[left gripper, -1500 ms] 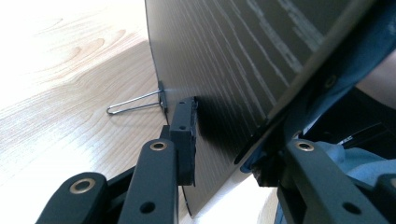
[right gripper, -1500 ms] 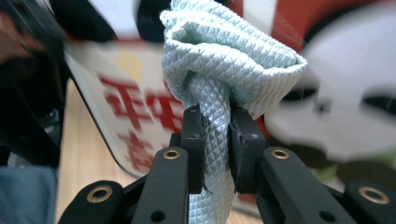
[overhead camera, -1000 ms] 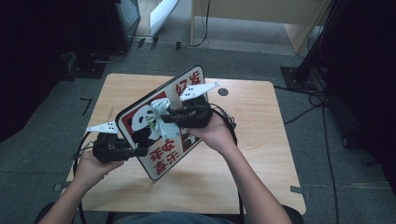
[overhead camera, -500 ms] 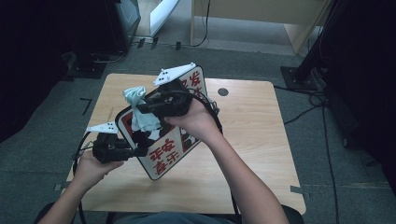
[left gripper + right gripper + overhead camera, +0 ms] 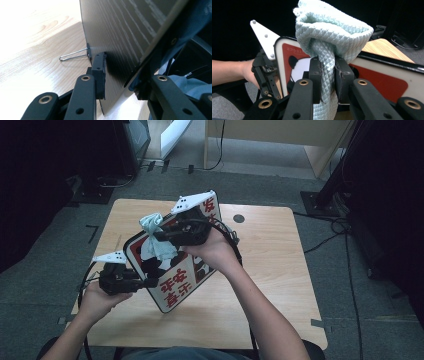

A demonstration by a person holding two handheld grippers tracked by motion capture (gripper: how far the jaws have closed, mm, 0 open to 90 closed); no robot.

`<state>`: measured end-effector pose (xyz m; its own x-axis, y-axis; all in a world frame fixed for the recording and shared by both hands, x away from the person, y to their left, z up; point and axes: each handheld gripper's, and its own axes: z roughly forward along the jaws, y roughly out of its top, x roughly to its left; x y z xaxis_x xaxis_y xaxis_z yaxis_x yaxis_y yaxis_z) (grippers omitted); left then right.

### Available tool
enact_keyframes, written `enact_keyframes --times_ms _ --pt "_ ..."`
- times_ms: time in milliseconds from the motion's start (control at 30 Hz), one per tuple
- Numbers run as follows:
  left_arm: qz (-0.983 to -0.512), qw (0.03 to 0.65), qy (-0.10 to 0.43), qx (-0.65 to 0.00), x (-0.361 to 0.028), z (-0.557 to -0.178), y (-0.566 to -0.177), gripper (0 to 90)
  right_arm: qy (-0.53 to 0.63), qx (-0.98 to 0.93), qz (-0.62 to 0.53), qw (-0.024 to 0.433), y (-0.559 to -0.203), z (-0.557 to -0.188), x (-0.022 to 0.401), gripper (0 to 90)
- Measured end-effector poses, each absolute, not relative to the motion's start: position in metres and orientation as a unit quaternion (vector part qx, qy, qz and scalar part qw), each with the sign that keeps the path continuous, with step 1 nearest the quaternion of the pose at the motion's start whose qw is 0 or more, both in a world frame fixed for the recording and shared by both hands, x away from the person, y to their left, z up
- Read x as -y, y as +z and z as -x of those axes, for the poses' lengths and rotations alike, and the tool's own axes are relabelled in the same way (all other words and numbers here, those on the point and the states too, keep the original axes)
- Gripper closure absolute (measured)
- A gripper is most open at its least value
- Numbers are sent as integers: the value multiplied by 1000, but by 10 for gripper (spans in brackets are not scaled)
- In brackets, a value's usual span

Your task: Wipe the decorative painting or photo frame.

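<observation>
Grey carpet surrounds a wooden table (image 5: 280, 270), above which a stiff, flat sign board (image 5: 172, 292) with red panels and a panda is held tilted. It likely handles rigidly and lightly, best gripped at an edge. The left gripper (image 5: 150, 282) pinches its lower left edge; the right gripper (image 5: 159, 236) squeezes a soft, quilted pale cloth (image 5: 329, 40) against its face. The hand partly hides the board's lettering.

Sign (image 5: 175, 275) face partly behind cloth (image 5: 155, 242) and right hand (image 5: 212, 247); small lettering unreadable
</observation>
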<state>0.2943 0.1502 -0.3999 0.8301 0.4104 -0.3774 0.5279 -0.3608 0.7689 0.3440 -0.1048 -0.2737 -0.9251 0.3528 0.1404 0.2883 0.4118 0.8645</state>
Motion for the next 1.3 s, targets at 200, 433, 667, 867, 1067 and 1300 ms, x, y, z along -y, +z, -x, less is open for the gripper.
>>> enact_keyframes --times_ms 200,433,667,867,1067,1300 --pt "-823 488 -59 -284 -150 -294 -400 689 501 -842 -197 37 -280 -345 110 783" --pt "-824 487 -60 -283 -150 -294 -400 689 500 -840 -208 34 -290 -347 116 783" --pt "-824 488 -59 -282 -150 -294 -400 689 494 -843 -210 36 -300 -346 119 782" --pt "-823 489 -59 -282 -151 -295 -401 689 501 -838 -215 33 -310 -345 123 781" --pt "-824 489 -59 -281 -151 -295 -401 688 503 -837 -215 32 -319 -343 125 780" --pt "-824 489 -58 -280 -151 -294 -401 689 504 -836 -215 30 -331 -342 129 779"
